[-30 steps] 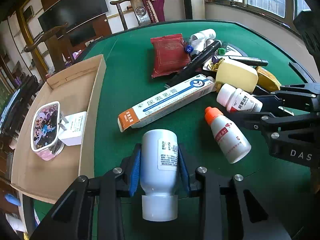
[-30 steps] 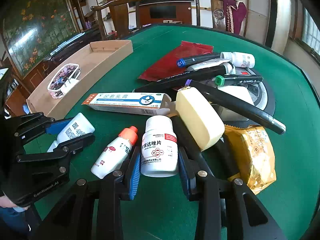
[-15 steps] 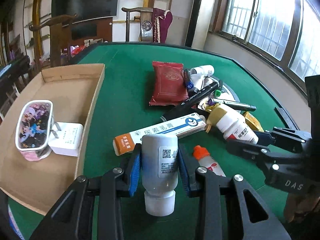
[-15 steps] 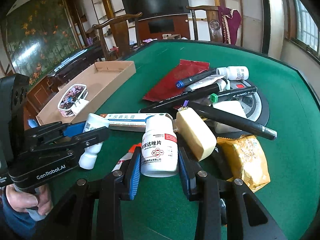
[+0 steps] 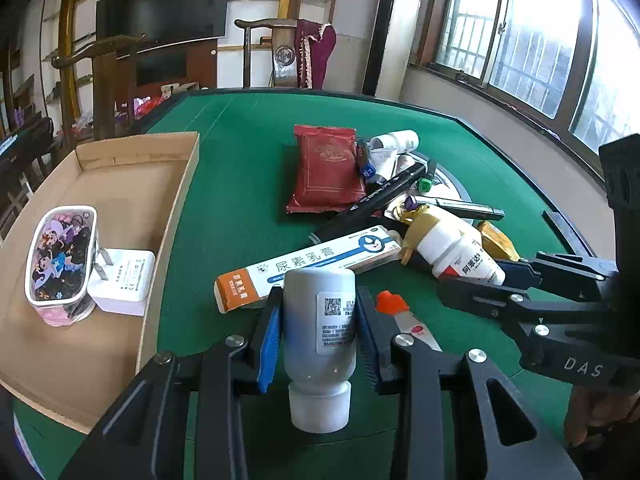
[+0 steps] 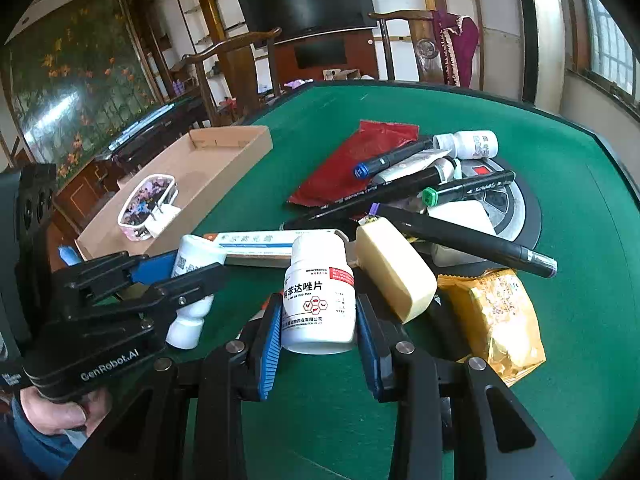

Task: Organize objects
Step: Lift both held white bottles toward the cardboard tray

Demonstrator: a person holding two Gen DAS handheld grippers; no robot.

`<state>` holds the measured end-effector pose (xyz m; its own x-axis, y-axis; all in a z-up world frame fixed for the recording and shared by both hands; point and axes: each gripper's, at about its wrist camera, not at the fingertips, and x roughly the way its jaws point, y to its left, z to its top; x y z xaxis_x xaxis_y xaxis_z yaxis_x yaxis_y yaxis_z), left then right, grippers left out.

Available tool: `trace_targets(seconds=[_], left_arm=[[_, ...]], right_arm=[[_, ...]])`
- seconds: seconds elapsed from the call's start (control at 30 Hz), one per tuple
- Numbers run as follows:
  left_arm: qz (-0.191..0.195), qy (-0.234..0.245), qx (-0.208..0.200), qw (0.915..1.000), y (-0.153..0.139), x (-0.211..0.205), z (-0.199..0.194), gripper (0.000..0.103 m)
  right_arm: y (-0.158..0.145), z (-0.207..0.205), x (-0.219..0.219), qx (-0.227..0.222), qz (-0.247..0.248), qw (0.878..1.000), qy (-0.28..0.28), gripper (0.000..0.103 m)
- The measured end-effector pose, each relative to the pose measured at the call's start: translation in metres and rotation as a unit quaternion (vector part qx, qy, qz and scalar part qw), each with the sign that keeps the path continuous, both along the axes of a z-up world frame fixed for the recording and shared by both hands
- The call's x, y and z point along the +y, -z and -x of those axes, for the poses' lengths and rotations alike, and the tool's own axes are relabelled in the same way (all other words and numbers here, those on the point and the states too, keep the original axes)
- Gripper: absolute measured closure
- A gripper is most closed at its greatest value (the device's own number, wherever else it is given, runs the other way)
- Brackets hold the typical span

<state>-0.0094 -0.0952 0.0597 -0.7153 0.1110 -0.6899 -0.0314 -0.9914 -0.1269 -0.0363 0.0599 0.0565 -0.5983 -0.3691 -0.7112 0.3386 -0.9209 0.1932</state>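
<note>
Sorting is at an early stage, judging by the layout. You have two items in the shallow brown cardboard tray: one clear pouch with cartoon print and one white plug adapter touching it. Everything else sits on the green felt tabletop or in your tools.

Your left tool is clamped partway closed on one plain white plastic bottle with a QR label, held cap toward the camera, above the tabletop just beside the tray. Your right tool is clamped likewise on one white pill bottle with a red-striped label, lifted over the pile.

Count remaining in the pile:
- one long white-and-orange ointment box
- one orange-capped dropper bottle
- one red foil packet
- one yellow foil snack bag
- one pale yellow wrapped block
- one further small white bottle
- about four dark marker pens; overlap prevents an exact count.
</note>
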Motion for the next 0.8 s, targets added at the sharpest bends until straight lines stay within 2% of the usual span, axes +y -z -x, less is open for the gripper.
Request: trace_targets(seconds=[0.8], left_arm=[[0.004, -0.004, 0.017, 0.9998, -0.006, -0.004, -0.005, 0.069]], right_arm=[[-0.006, -0.004, -0.011, 0.003, 0.015, 1.0, -0.002, 0.065]])
